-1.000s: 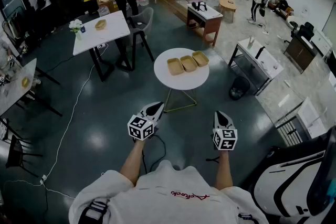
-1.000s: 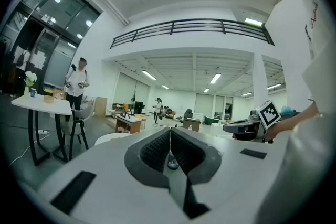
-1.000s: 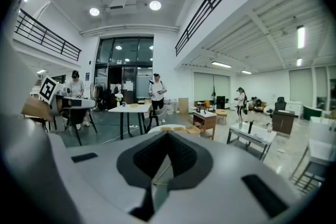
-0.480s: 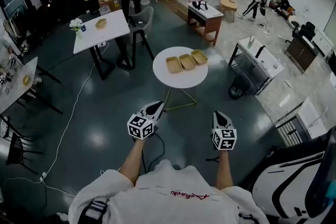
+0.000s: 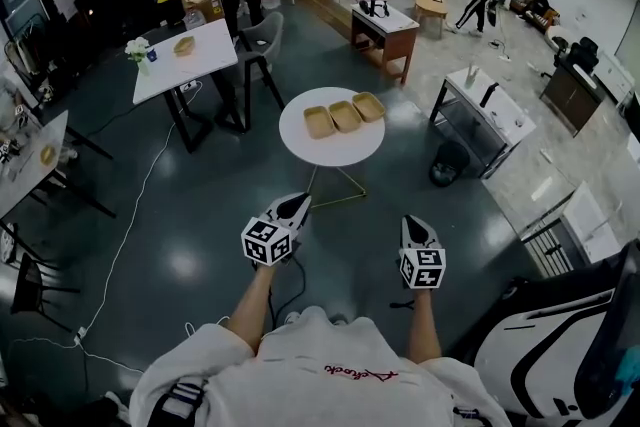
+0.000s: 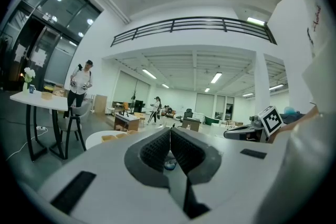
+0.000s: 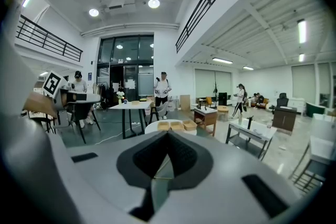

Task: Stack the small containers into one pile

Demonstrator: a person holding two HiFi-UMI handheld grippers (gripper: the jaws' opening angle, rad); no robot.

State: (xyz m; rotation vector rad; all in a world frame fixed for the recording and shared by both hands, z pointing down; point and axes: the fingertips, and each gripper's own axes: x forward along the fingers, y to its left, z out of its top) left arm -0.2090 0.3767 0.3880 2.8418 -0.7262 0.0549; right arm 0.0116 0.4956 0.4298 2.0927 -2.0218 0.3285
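I am holding the left gripper [image 5: 302, 200] out in front of me, its jaws pressed together at the tips with nothing between them. I am holding the right gripper [image 5: 415, 221] beside it, and its jaws are closed on nothing as well. The two are pointing forward, side by side and apart from each other, over the dark floor [image 5: 190, 205].

The three containers [image 5: 346, 116] are lying ahead of me on a round white table [image 5: 330, 151]. They are sitting in one slanted row, each just beside the next, all unstacked and open side up. They are well apart from both grippers, with a stretch of floor lying between.

In the right gripper view the row is showing straight ahead, just above the tips of the closed jaws. In the left gripper view the table is showing low and to the left of the jaws, so that gripper is pointing a little to the right of the containers. Neither gripper is touching the table or anything on it.
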